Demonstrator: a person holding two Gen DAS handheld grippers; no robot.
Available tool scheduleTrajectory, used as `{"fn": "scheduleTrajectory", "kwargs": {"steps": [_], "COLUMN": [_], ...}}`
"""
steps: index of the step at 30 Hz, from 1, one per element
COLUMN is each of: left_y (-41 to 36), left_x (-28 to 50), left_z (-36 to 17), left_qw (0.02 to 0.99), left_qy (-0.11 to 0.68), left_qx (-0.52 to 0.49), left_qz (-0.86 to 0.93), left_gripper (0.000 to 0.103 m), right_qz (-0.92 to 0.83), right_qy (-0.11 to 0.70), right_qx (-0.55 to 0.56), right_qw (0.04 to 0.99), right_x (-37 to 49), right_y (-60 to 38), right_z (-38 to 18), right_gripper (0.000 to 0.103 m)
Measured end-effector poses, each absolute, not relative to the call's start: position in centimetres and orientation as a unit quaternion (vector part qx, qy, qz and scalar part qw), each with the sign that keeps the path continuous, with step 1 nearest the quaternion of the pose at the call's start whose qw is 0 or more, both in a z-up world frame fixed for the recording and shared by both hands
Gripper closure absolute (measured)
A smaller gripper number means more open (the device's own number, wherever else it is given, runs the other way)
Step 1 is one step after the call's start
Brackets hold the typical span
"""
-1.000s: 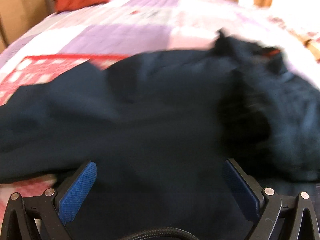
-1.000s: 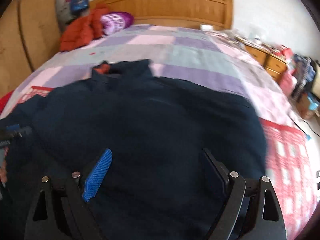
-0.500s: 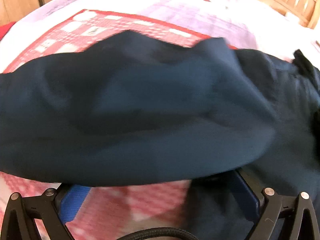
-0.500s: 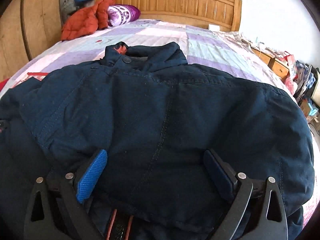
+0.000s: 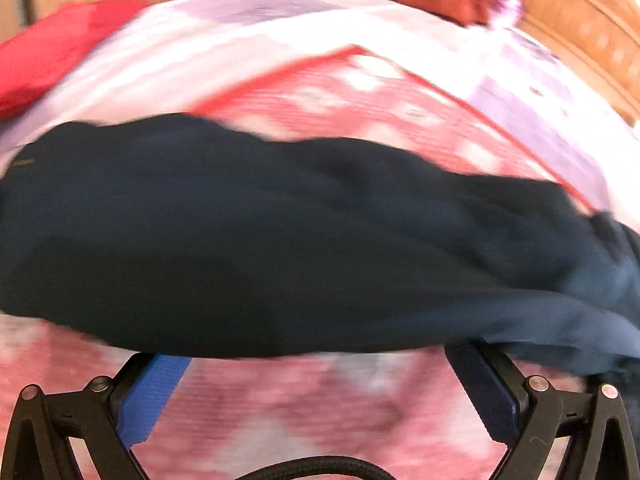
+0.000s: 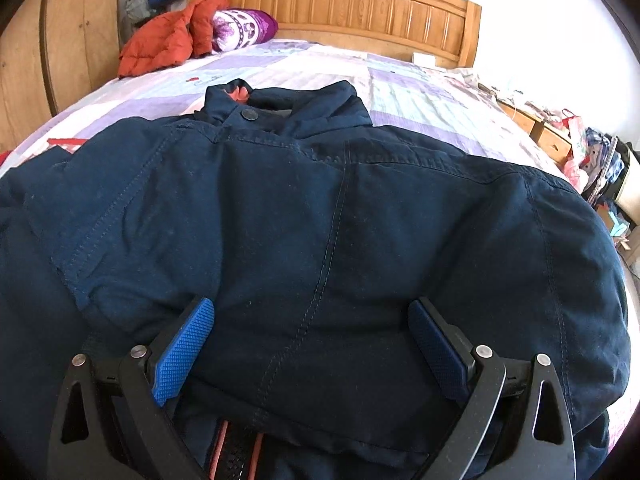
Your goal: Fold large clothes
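The blue jacket [image 6: 320, 220] lies flat on the bed [image 6: 420, 92], ready to fold. The right gripper [image 6: 312, 344] is wide open over it, holding nothing. The left gripper [image 5: 316, 368] is open near the sleeve [image 5: 280, 240].

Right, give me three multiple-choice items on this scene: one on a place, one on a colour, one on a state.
1. Where does the orange coat lie?
A. by the headboard
B. on the floor
C. on the jacket

2. What colour is the jacket?
A. red
B. navy
C. white

3. How does the right gripper stand?
A. shut on the collar
B. shut, holding nothing
C. open over the jacket

Answers:
1 A, it is heaped at the bed's far end.
2 B, dark blue cloth all over.
3 C, pads wide apart, nothing pinched.
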State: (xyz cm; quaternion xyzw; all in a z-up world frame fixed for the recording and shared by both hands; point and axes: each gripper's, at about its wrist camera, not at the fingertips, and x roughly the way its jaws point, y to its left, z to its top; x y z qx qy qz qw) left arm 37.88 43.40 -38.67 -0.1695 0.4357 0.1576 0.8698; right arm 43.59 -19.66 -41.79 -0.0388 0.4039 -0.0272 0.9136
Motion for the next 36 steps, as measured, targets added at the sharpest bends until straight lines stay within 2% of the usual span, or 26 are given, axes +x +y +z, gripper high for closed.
{"fn": "scheduleTrajectory", "kwargs": {"steps": [7,15,20,27,32,34,36], "left_y": [50.8,52.3,54.6,54.7,54.7,54.9,55.3], "left_x": [34.1,30.6,28.8,31.5,33.6,34.2,34.9], "left_z": [-37.9,-35.3,-35.9,-38.8,-40.7,-40.3,-40.1], "left_qw": [0.864,0.869,0.849,0.79,0.767,0.775,0.776], "left_qy": [0.422,0.403,0.373,0.328,0.32,0.3,0.297], "left_qx": [-0.203,-0.197,-0.311,-0.489,-0.518,-0.516,-0.509], "left_qz": [0.184,0.21,0.21,0.168,0.2,0.206,0.225], "left_gripper": [0.0,0.0,0.0,0.0,0.0,0.004,0.033], "right_qz": [-0.03,-0.033,-0.032,-0.032,-0.032,-0.032,-0.031], "right_qy": [0.405,0.405,0.405,0.405,0.405,0.405,0.405], "right_qx": [-0.04,-0.042,-0.042,-0.041,-0.041,-0.04,-0.04], "right_qw": [0.913,0.913,0.913,0.913,0.913,0.913,0.913], "right_x": [43.8,43.9,43.9,43.9,43.9,43.9,43.9], "right_y": [-19.7,-19.6,-19.6,-19.7,-19.7,-19.7,-19.7], "right_z": [-42.0,-42.1,-42.1,-42.1,-42.1,-42.1,-42.1], "right_gripper": [0.002,0.002,0.002,0.002,0.002,0.002,0.002]}}
